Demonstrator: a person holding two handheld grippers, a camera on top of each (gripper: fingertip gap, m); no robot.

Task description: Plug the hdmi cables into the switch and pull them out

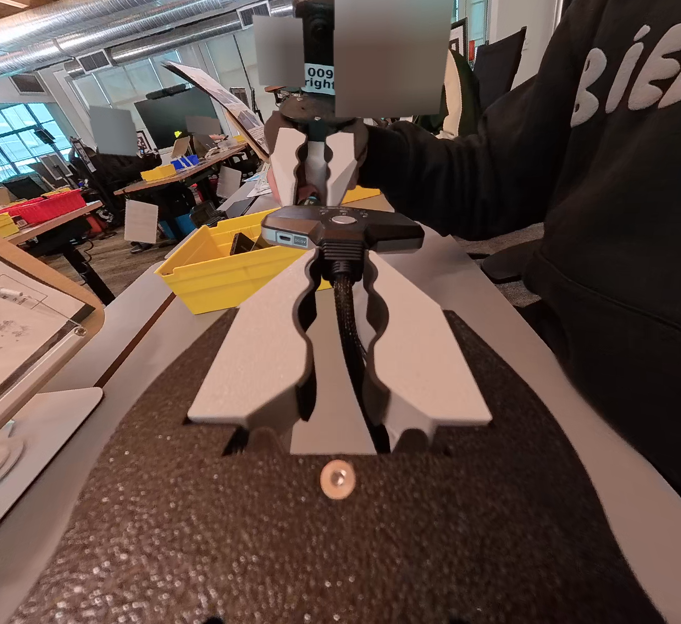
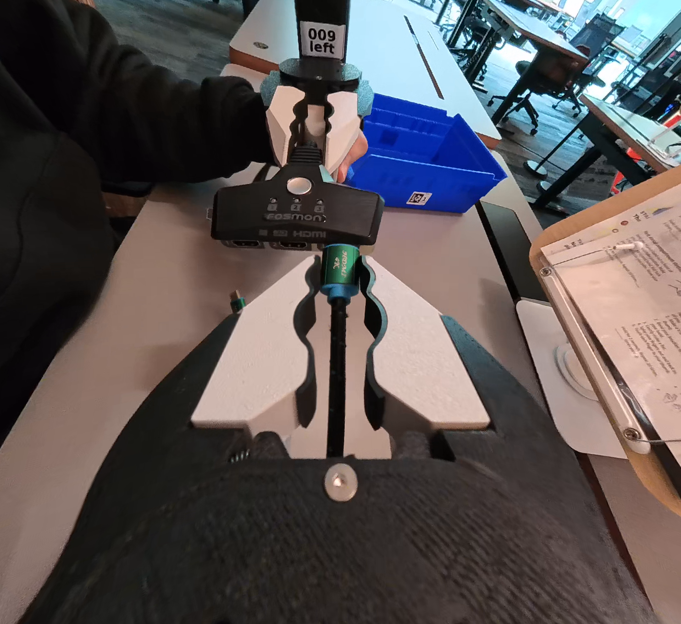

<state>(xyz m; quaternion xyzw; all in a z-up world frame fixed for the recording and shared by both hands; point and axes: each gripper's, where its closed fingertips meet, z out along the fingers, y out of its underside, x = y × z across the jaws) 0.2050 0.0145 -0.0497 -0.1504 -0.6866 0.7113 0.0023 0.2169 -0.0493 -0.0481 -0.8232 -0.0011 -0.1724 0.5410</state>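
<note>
While the left claw (image 1: 339, 267) pinches the ribbed strain relief of the switch (image 1: 342, 228) and its braided black cable (image 1: 346, 319), the right claw (image 2: 337, 267) clamps the green HDMI plug (image 2: 338, 265) at the switch's rightmost port, its metal tip hidden so the depth of seating is unclear. Two ports to the left stand empty. Held above the grey desk (image 2: 166, 274), the switch covers part of a yellow bin (image 1: 221, 274); a blue bin (image 2: 423, 164) lies beyond, and another small connector (image 2: 237, 301) is half hidden by the right claw's finger.
</note>
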